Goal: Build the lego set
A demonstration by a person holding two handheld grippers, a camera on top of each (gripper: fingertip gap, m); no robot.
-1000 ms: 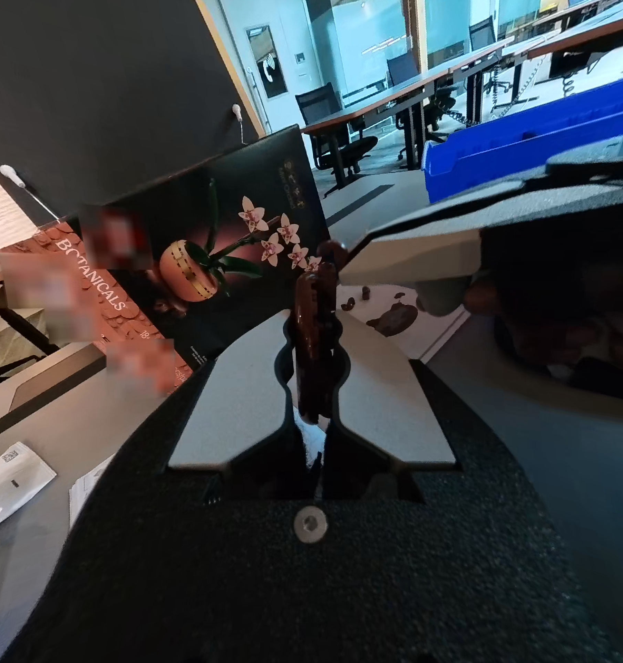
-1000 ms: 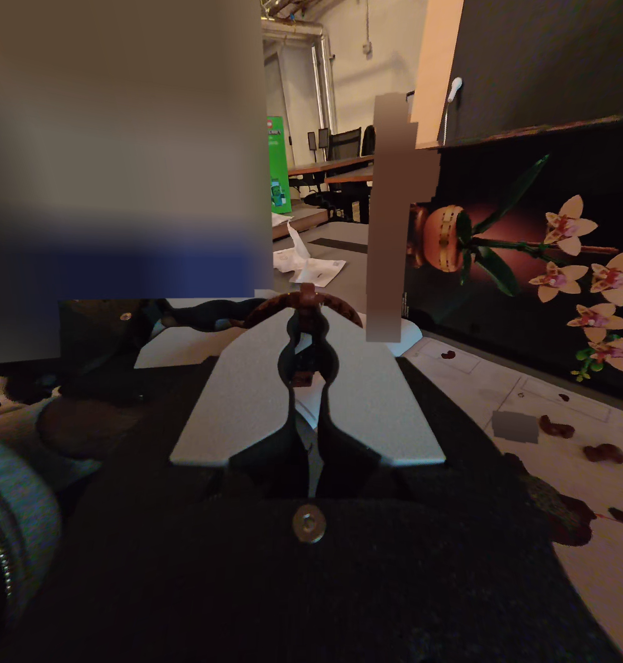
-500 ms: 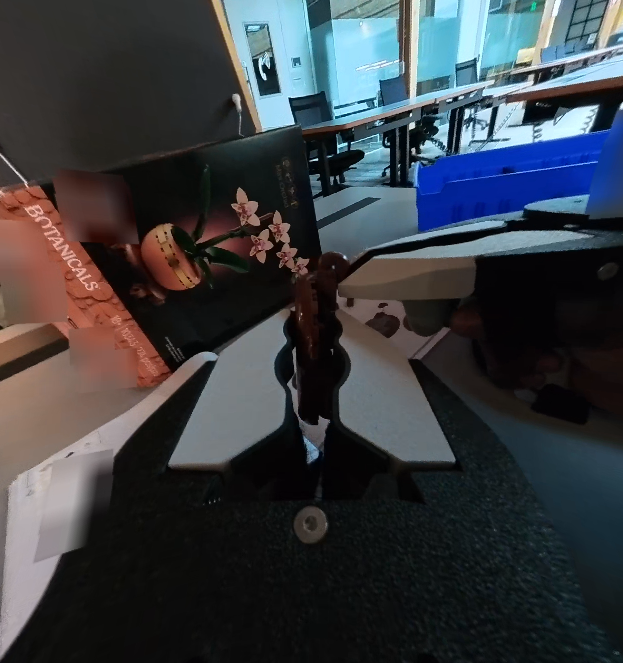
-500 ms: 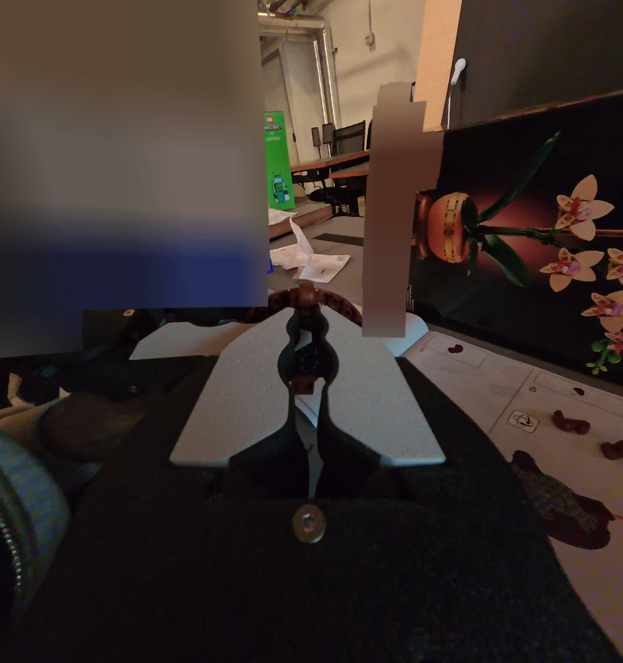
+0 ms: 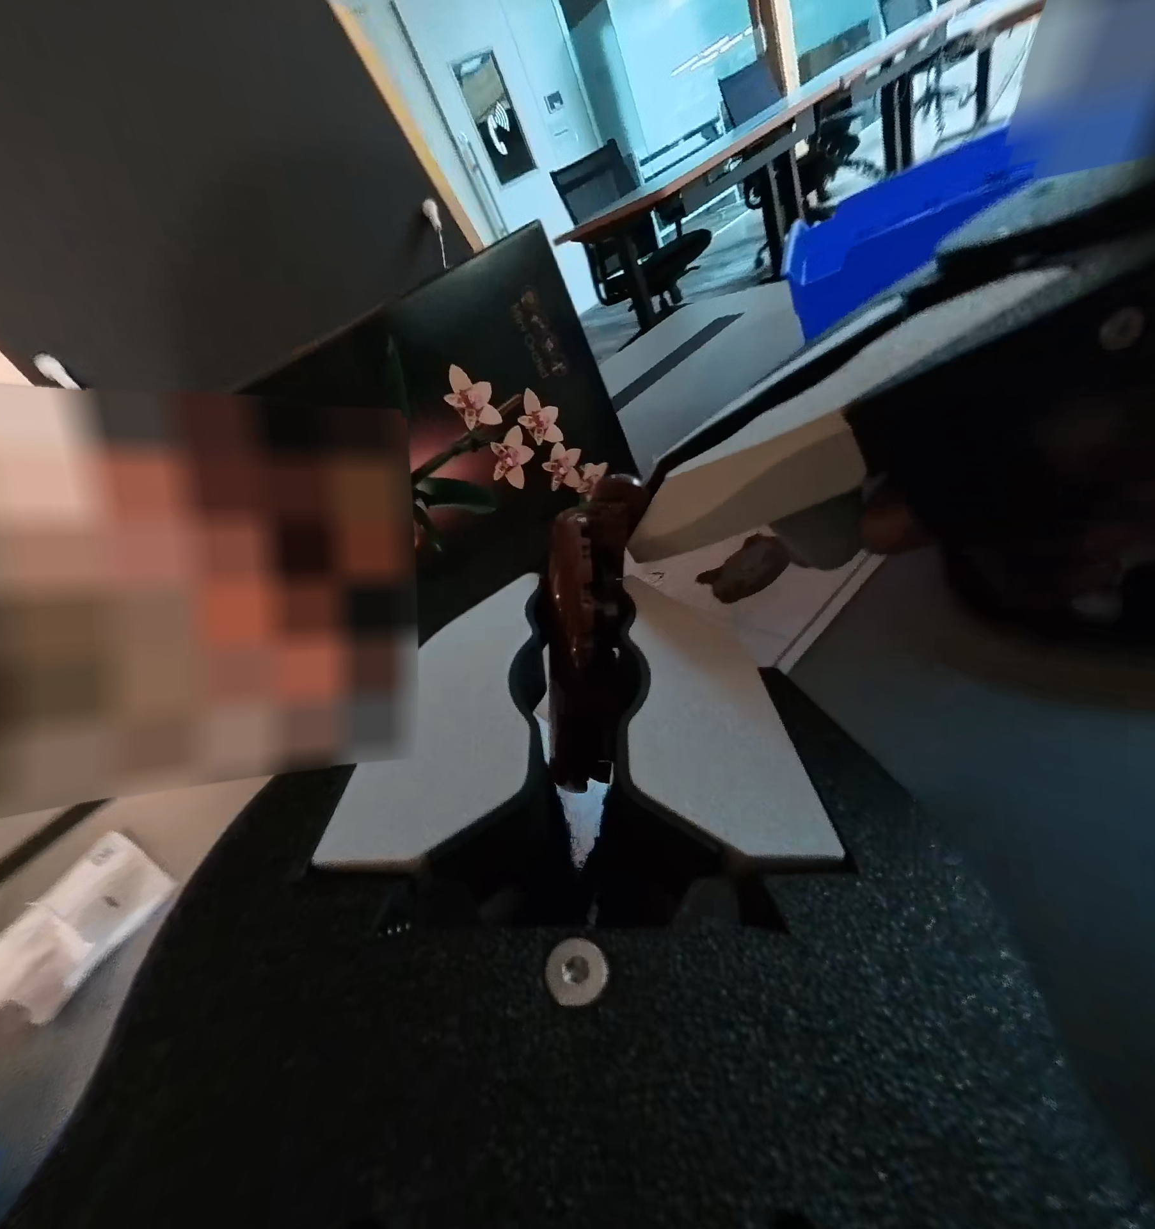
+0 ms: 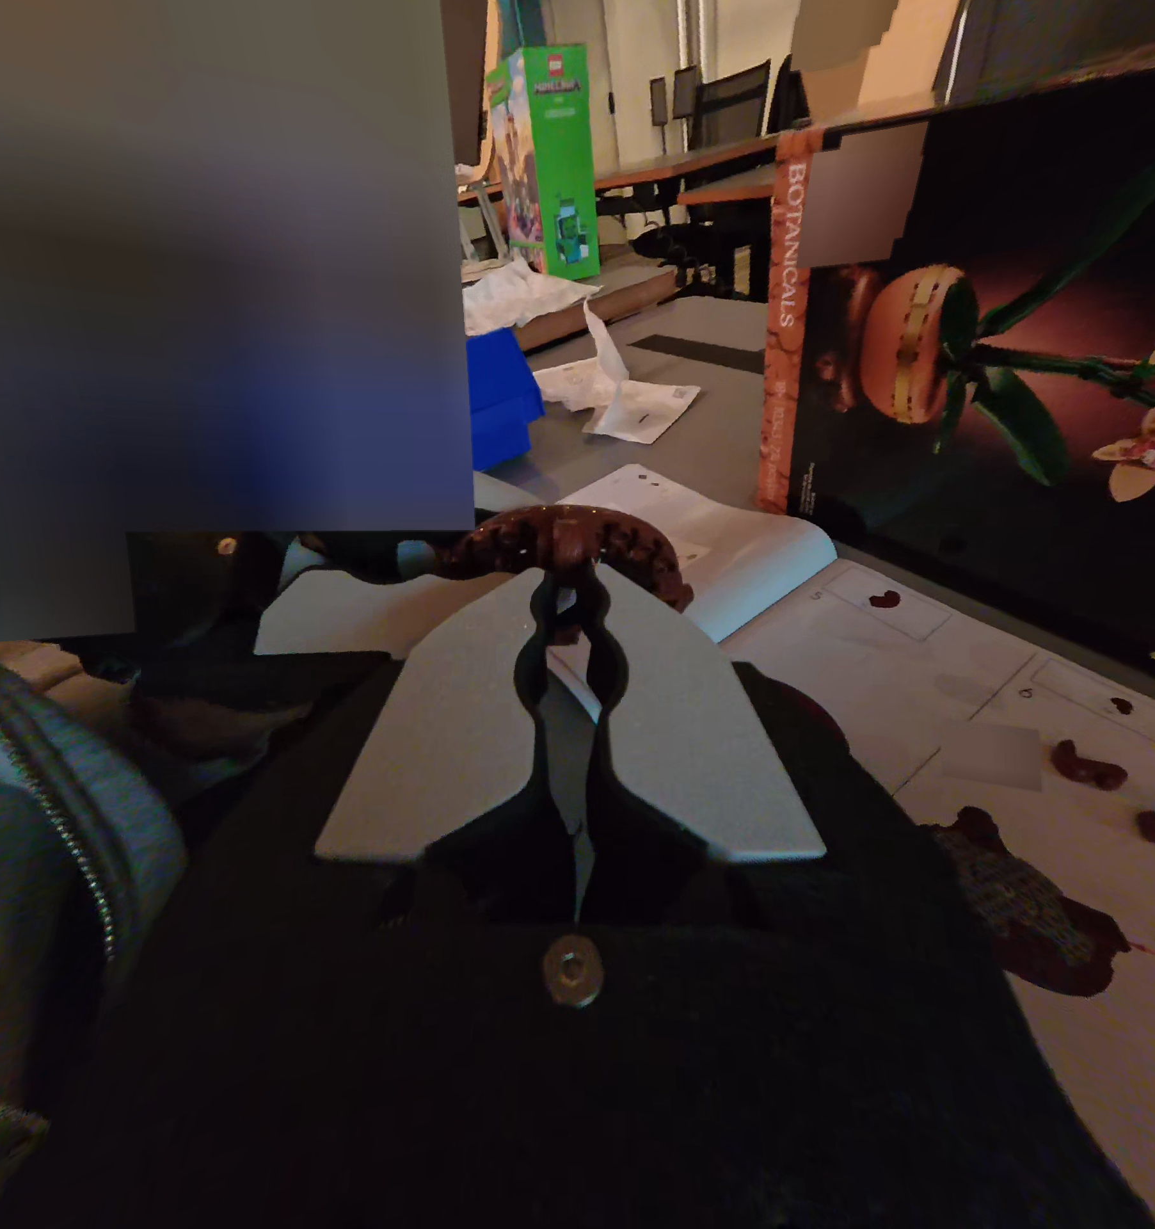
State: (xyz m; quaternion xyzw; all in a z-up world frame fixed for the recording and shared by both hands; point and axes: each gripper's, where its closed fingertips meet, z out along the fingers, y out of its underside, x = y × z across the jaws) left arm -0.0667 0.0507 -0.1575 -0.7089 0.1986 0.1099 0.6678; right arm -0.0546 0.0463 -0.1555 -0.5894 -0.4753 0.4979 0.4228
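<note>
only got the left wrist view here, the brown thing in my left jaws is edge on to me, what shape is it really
Observer: In the right wrist view the brown piece shows broadside. It is a curved arch with a notched edge.
Operator: where does the right gripper meet it
Observer: The right gripper pinches a small brown part at the arch's middle.
Operator: anything further back i can't see
Observer: A green box stands upright far behind the arch.
</note>
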